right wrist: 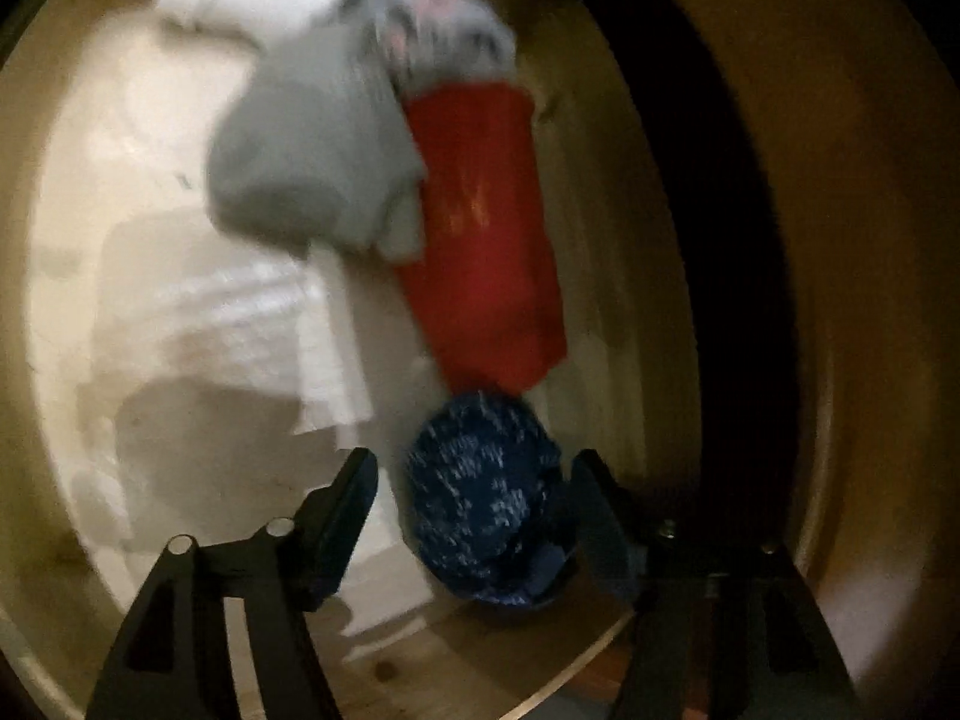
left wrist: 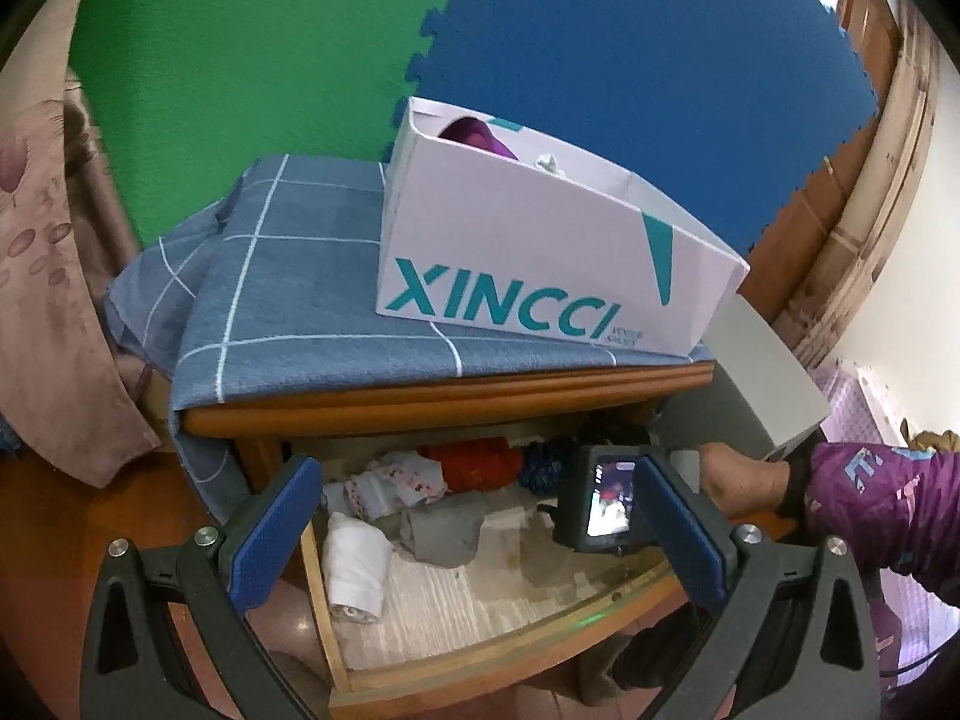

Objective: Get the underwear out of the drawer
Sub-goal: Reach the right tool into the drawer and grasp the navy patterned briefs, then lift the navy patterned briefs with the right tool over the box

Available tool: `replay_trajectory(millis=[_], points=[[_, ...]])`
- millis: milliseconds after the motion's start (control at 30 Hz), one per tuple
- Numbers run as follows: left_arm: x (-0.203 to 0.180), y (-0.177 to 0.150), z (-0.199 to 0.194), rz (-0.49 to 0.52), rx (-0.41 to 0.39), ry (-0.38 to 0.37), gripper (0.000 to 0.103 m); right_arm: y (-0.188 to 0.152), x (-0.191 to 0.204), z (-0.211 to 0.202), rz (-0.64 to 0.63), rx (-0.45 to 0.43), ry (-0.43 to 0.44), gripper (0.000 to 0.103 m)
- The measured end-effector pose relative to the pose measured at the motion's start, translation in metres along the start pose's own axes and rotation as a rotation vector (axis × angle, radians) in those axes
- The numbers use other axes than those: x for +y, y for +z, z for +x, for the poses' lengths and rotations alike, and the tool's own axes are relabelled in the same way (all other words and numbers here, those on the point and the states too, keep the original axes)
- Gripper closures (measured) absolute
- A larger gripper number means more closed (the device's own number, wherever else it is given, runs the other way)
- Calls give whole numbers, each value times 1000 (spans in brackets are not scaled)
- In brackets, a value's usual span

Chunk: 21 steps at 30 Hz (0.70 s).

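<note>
Right gripper (right wrist: 474,468) jaws flank the blue speckled underwear (right wrist: 486,498) (contact unclear); left gripper (left wrist: 474,480) jaws wide.

left gripper (left wrist: 474,504) jaws wide apart, nothing between, angled down above the drawer (left wrist: 480,612) front. right gripper (right wrist: 474,510) inside the drawer, jaws parted either side of the blue speckled bundle (right wrist: 486,510); contact unclear, blurred. right hand (left wrist: 744,486) in purple sleeve (left wrist: 888,504).

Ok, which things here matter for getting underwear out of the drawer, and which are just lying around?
Part of the job:
open drawer
blue speckled bundle
red bundle
grey piece
white roll
right gripper

Just lying about:
XINCCI box
blue checked cloth
</note>
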<state>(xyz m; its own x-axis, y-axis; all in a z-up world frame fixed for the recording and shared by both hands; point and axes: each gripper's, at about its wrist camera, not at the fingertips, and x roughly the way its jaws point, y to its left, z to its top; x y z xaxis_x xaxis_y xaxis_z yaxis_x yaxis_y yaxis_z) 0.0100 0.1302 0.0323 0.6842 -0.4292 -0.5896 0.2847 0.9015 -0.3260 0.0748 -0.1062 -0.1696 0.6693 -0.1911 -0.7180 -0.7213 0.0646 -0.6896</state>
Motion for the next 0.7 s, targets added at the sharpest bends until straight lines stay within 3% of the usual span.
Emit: replay_trajectory(millis=[133, 433, 467, 533, 600, 700], points=[[-4, -1, 3, 20, 8, -2, 0, -5, -9, 16, 56, 75, 9, 29], [-3, -1, 6, 4, 19, -18, 0, -12, -31, 22, 135, 54, 107, 32], [-2, -1, 5, 5, 17, -17, 0, -12, -33, 22, 136, 52, 120, 34], [-2, -1, 5, 2, 18, -18, 0, -12, -31, 20, 127, 47, 156, 65], [-1, -1, 6, -8, 22, -16, 0, -12, -25, 18, 86, 56, 131, 72], [4, 0, 7, -34, 25, -23, 0, -10, -29, 13, 133, 67, 173, 73]])
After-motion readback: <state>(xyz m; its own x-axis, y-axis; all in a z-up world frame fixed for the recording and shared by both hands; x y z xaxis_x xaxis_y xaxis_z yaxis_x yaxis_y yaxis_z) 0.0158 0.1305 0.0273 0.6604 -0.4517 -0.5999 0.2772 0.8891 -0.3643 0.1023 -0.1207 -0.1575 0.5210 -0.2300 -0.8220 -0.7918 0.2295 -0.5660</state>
